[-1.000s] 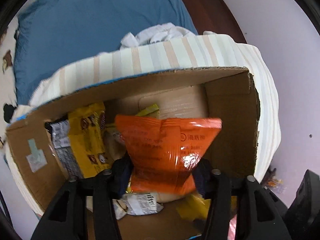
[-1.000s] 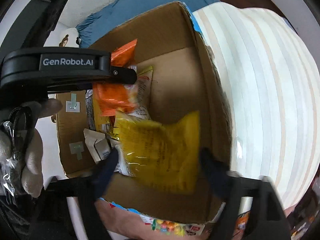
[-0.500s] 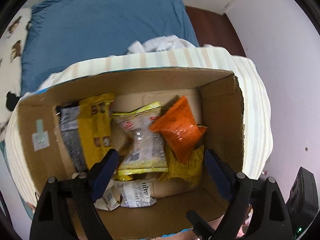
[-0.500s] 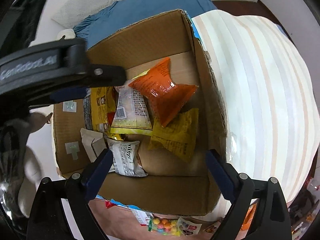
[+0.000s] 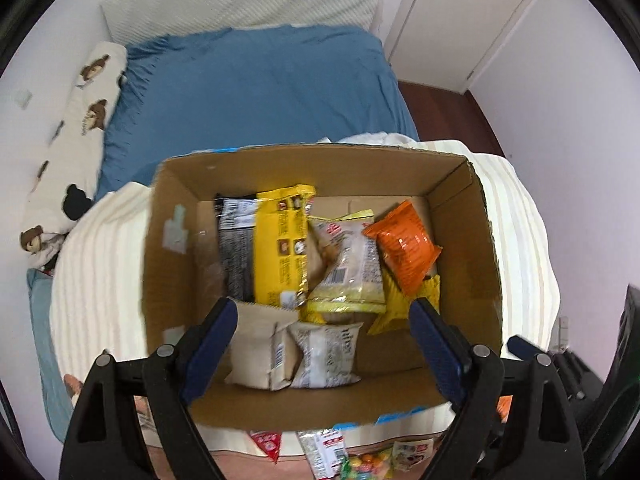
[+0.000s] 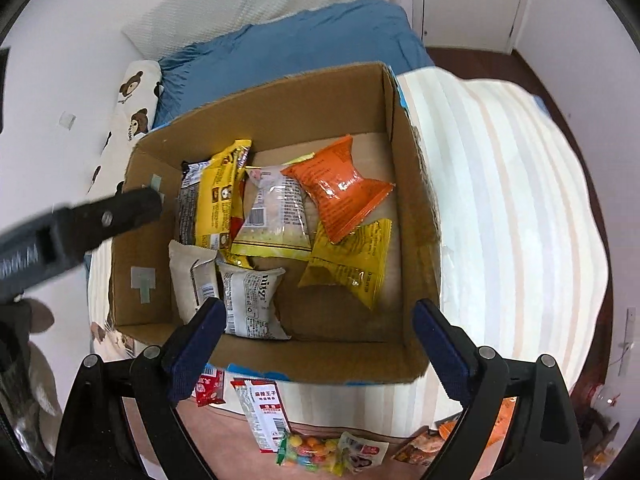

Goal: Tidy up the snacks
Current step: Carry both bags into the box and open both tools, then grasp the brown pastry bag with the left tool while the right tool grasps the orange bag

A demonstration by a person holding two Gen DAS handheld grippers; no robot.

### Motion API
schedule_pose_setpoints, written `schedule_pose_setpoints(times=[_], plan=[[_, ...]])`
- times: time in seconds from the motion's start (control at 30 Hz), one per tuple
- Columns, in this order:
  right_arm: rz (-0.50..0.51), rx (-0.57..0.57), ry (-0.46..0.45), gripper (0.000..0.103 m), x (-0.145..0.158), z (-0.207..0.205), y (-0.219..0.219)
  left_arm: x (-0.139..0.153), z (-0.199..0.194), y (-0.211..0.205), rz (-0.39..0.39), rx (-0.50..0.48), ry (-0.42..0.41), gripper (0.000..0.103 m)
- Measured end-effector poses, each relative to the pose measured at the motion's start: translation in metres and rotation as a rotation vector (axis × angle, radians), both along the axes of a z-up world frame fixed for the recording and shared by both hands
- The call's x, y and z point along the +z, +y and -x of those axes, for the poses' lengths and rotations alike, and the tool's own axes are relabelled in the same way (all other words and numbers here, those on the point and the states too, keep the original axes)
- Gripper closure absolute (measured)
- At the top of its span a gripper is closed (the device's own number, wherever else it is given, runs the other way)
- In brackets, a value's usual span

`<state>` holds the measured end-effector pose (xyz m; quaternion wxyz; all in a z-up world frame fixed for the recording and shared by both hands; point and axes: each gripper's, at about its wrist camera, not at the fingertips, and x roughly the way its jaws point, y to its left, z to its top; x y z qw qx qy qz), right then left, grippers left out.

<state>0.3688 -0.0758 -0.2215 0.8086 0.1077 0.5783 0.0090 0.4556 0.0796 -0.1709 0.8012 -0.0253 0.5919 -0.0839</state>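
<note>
An open cardboard box stands on a striped blanket and holds several snack packets. An orange packet lies at its right, partly over a yellow packet. A tall yellow packet and a clear-and-yellow packet lie in the middle. My left gripper is open and empty above the box's near side. My right gripper is open and empty above the near edge. The left gripper's body shows at the left of the right wrist view.
Loose snack packets and a candy bag lie in front of the box. A blue bed lies behind it, a bear-print pillow to the left. A white wall and door stand at the right.
The left gripper let go of the orange packet and the right one of the yellow packet; both lie in the box. Both grippers opened and drew back upward.
</note>
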Motion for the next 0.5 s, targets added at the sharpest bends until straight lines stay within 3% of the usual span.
schedule_pose_setpoints(times=[0.2,0.5], plan=[[0.055,0.004,-0.068,0.007,0.014,0.028,0.014,0.020,0.045,0.018,-0.041,0.011,-0.101,0.015],[0.036,-0.009,-0.135,0.007,0.029,0.070,0.020,0.036,0.098,0.033,-0.017,0.040,-0.152,0.015]])
